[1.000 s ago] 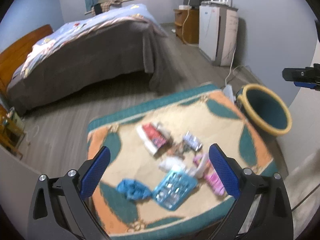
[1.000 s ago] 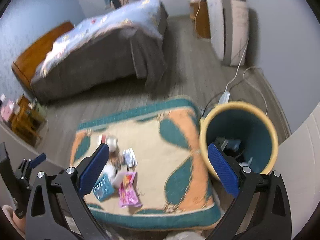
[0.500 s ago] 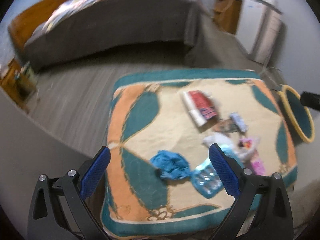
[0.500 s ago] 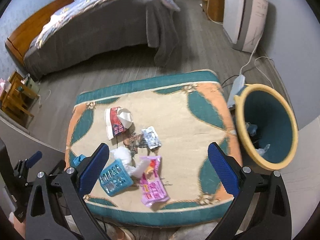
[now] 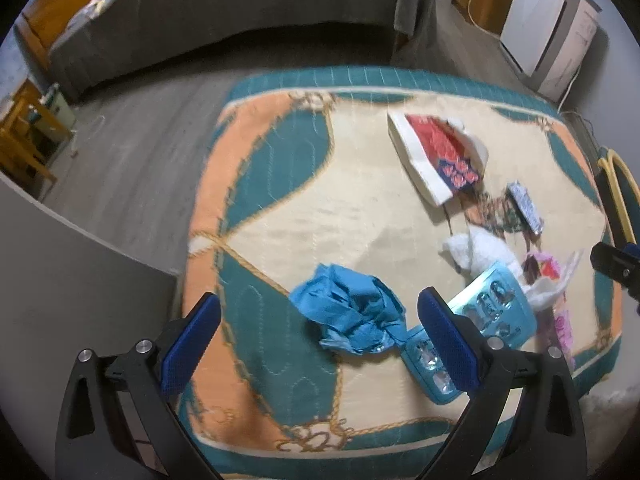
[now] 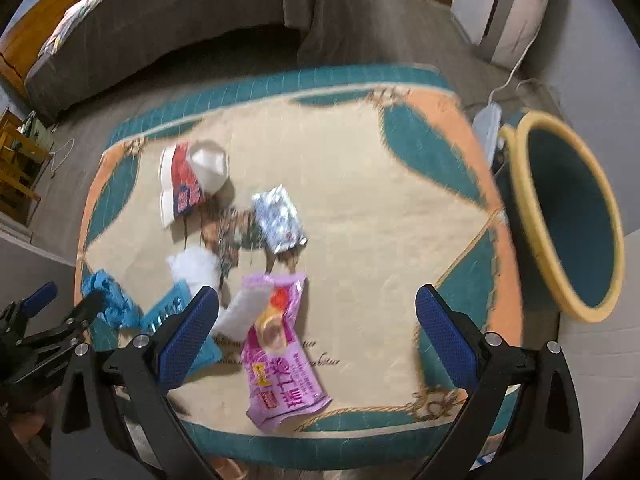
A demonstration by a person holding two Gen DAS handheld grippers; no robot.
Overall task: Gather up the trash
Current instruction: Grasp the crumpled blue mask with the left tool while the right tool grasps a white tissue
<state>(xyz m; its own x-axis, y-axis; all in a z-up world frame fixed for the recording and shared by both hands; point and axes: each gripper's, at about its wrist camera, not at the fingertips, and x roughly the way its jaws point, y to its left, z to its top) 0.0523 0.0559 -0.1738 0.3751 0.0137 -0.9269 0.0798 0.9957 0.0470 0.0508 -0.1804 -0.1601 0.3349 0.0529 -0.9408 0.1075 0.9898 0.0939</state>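
Trash lies scattered on a patterned rug point(image 5: 280, 184) point(image 6: 380, 208). A crumpled blue wrapper point(image 5: 352, 314) point(image 6: 108, 300) sits just ahead of my open left gripper point(image 5: 320, 340), between its fingers in view. Beside it lie a light blue blister tray point(image 5: 480, 320) point(image 6: 168, 312), a white tissue wad point(image 5: 476, 248) point(image 6: 194, 268), a red and white packet point(image 5: 436, 156) point(image 6: 184, 184), a silver foil pack point(image 5: 526, 206) point(image 6: 280, 220) and a pink wrapper point(image 6: 280, 348). My right gripper point(image 6: 316, 340) hangs open above the pink wrapper. The bin point(image 6: 568, 212), teal inside with a yellow rim, stands at the rug's right edge.
A bed with a grey cover point(image 5: 224, 12) point(image 6: 168, 12) runs along the far side. A white appliance point(image 5: 548, 36) and a power strip with cable point(image 6: 490, 120) sit at the right. A wooden stand point(image 5: 24, 144) is at the far left. Grey floor borders the rug.
Both grippers have dropped lower and closer to the rug. The left one swung left onto the blue wrapper; the right one swung from the bin to the pink wrapper.
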